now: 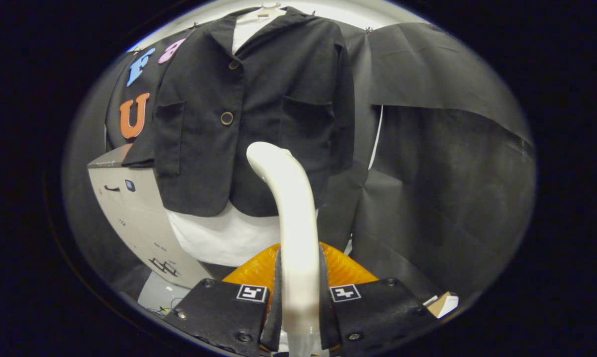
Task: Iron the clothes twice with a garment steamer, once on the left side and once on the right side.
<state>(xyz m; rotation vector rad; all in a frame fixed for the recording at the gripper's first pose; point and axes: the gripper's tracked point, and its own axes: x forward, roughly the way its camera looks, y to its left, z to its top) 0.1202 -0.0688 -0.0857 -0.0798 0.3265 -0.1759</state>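
Note:
A black buttoned jacket hangs over a white shirt on a hanger, straight ahead of me. My gripper is shut on the white handle of the garment steamer, which rises between the fingers. The steamer's curved head points at the jacket's lower front, just right of the button line and below the right pocket. Whether the head touches the cloth I cannot tell. An orange part of the steamer shows behind the fingers.
A grey-white cabinet stands to the left, partly behind the jacket's sleeve. Black cloth covers the wall to the right. A small cardboard box lies low beside the right finger.

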